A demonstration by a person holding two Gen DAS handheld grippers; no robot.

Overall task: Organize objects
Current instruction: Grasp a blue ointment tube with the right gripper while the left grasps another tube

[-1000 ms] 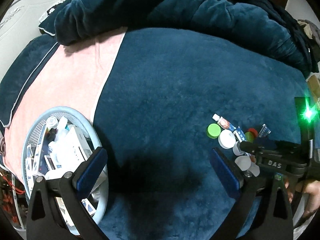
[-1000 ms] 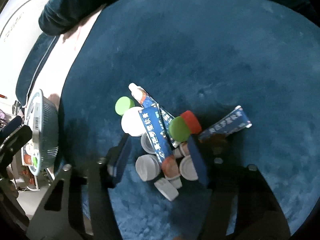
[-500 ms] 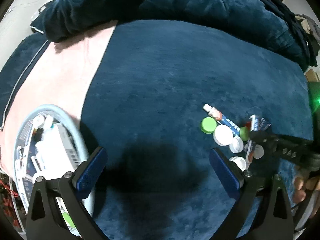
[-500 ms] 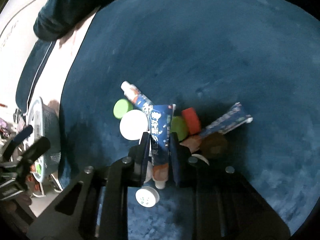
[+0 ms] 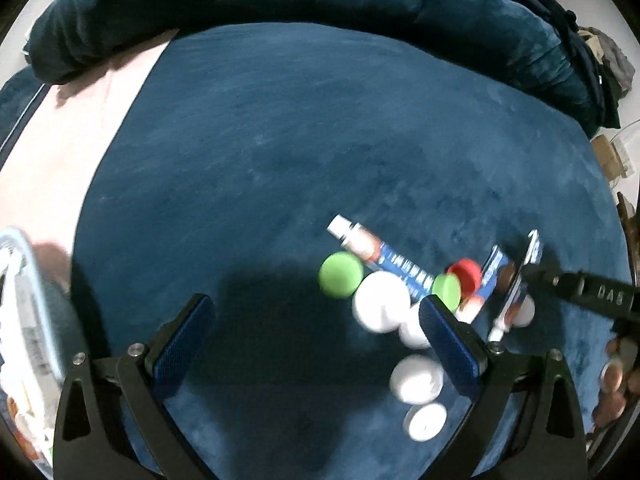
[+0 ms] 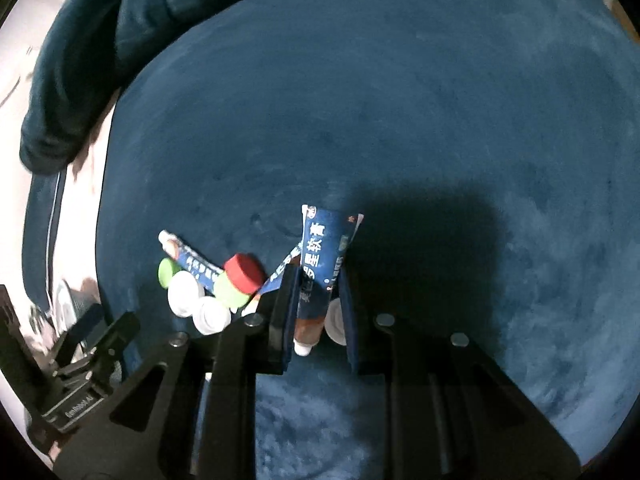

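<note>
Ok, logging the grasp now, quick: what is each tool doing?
Left tool: open, holding nothing, above the blue blanket beside the caps.
Right tool: shut on a blue ointment tube, cap end toward the camera.

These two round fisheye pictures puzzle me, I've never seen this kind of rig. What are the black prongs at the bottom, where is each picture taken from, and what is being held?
No robot here: a person holds hand-operated tongs in each hand, and a camera on each looks along its two fingers. In the left view, the left tongs stand open and empty above a dark blue plush blanket. On it lies a heap: green round caps, a red cap, white round lids and a blue ointment tube with a white nozzle. A light blue mesh basket shows at the left edge. In the right view, the right tongs are shut on another blue printed tube.
</note>
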